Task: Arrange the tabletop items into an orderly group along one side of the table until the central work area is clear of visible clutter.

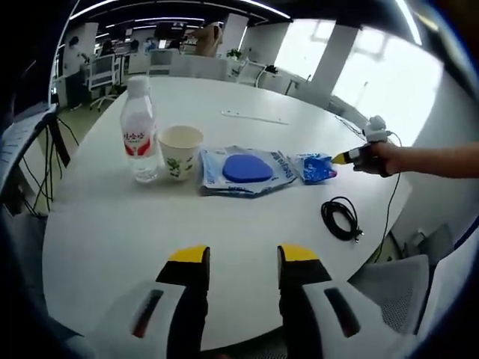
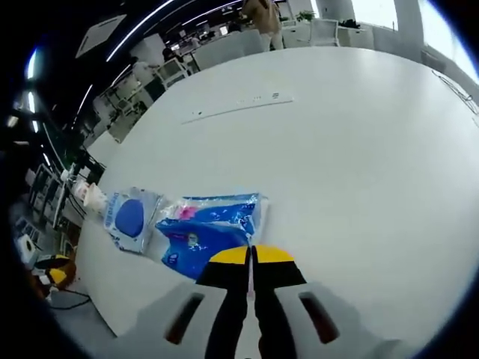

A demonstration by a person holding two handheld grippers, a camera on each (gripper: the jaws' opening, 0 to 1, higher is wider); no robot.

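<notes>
In the left gripper view, my left gripper (image 1: 243, 258) sits at the bottom centre, jaws well apart and holding nothing; I judge it is waiting its turn. Across the middle of the frame a row is forming on the white round table (image 1: 112, 254): water bottle (image 1: 140, 134), paper cup (image 1: 179, 152), flat packet with a blue oval (image 1: 243, 170), then a small blue packet (image 1: 314, 167). My right gripper (image 1: 352, 155) reaches in from the right and touches that small packet's edge. A coiled black cable (image 1: 341, 218) lies apart at lower right, not yet in the row.

In the right gripper view, my right gripper (image 2: 251, 258) has its jaws pressed together at the blue packet's (image 2: 206, 232) edge; whether film is pinched between them I cannot tell.
</notes>
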